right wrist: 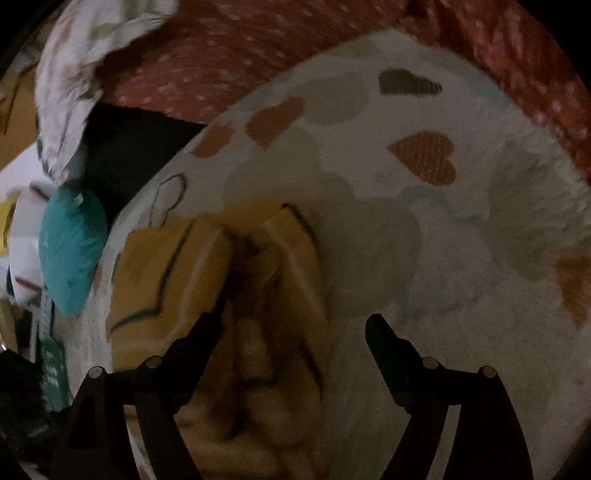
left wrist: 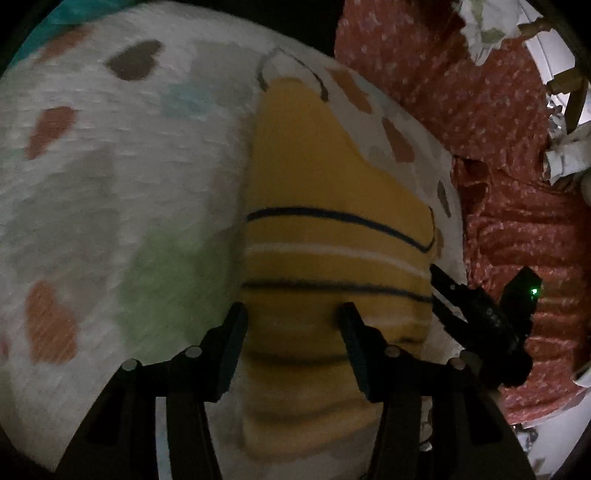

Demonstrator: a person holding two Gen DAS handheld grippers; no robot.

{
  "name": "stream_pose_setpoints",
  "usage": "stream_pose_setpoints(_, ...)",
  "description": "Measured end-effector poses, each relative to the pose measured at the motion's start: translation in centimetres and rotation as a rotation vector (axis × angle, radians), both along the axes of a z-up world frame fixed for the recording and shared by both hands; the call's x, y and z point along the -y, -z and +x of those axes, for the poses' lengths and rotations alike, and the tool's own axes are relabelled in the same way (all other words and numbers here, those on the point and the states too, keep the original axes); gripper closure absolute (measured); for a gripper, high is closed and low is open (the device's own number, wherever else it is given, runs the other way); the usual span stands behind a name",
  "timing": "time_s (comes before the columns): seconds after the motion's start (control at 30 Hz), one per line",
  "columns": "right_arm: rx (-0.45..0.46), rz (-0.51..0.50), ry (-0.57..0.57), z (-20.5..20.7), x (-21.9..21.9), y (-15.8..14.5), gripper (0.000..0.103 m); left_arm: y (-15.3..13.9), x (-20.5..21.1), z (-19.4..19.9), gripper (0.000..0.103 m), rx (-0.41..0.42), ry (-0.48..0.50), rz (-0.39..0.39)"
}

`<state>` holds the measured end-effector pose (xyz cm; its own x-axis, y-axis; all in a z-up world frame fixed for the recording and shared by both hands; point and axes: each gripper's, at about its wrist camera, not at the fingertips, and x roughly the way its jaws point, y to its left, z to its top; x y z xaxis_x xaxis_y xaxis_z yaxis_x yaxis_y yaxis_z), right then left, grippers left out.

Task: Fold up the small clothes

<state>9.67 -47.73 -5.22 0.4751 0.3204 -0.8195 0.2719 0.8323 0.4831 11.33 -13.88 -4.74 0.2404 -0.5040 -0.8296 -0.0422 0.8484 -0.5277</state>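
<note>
A small yellow garment (left wrist: 332,229) with dark and white stripes lies on a white fleece blanket with hearts (left wrist: 110,192). My left gripper (left wrist: 293,332) is open, its fingers over the garment's near striped end. My right gripper shows in the left wrist view (left wrist: 443,295) at the garment's right edge. In the right wrist view the garment (right wrist: 177,273) is bunched in folds, and my right gripper (right wrist: 295,332) is open with its left finger over the folds and its right finger over the blanket (right wrist: 424,240).
A red dotted bedspread (left wrist: 461,122) lies beyond the blanket. A teal cloth (right wrist: 70,251) and a white patterned cloth (right wrist: 81,62) lie at the left of the right wrist view. White crumpled clothes (left wrist: 487,26) lie at the far right.
</note>
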Motion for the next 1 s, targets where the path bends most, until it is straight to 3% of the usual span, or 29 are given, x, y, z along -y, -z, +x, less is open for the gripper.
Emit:
stream_pose_setpoints(0.03,-0.006,0.031,-0.002,0.4,0.1,0.6,0.015,0.6,0.4,0.7,0.034,-0.002,-0.001,0.002)
stream_pose_setpoints(0.17,0.005,0.124,-0.053,1.5,-0.6,1.8,0.018,2.2,1.6,2.4,0.031,-0.049,0.001,-0.037)
stream_pose_setpoints(0.2,0.011,0.159,-0.067,1.7,-0.9,1.9,0.040,2.1,1.7,2.5,0.038,-0.053,0.006,-0.028)
stream_pose_setpoints(0.23,0.016,0.235,-0.081,2.0,-1.2,1.9,0.066,1.7,1.7,2.5,0.052,-0.049,0.011,-0.027)
stream_pose_setpoints(0.3,0.039,0.246,-0.090,2.3,-1.8,0.9,0.071,0.6,1.3,2.4,0.066,-0.037,0.017,-0.041)
stream_pose_setpoints(0.4,0.097,0.301,-0.125,2.6,-3.8,-1.1,0.072,-2.0,0.1,2.4,0.068,0.006,0.010,-0.038)
stream_pose_setpoints(0.57,0.183,0.371,-0.183,3.1,-7.3,-3.3,0.073,-5.8,-2.4,2.9,0.068,0.081,-0.019,0.050)
stream_pose_setpoints(0.67,0.155,0.292,-0.157,3.6,-8.4,-2.3,0.070,-5.3,-3.7,3.6,0.065,0.072,-0.053,0.113)
stream_pose_setpoints(0.73,0.092,0.145,-0.116,3.5,-8.2,-1.4,0.068,-3.4,-3.6,4.2,0.065,0.027,-0.066,0.171)
stream_pose_setpoints(0.8,0.089,0.062,-0.103,3.3,-7.7,-1.9,0.068,-1.9,-3.5,4.2,0.063,0.007,-0.071,0.240)
stream_pose_setpoints(1.0,0.273,0.090,-0.144,1.7,-7.5,-6.8,0.068,-3.8,-4.9,1.7,0.063,0.060,-0.140,0.202)
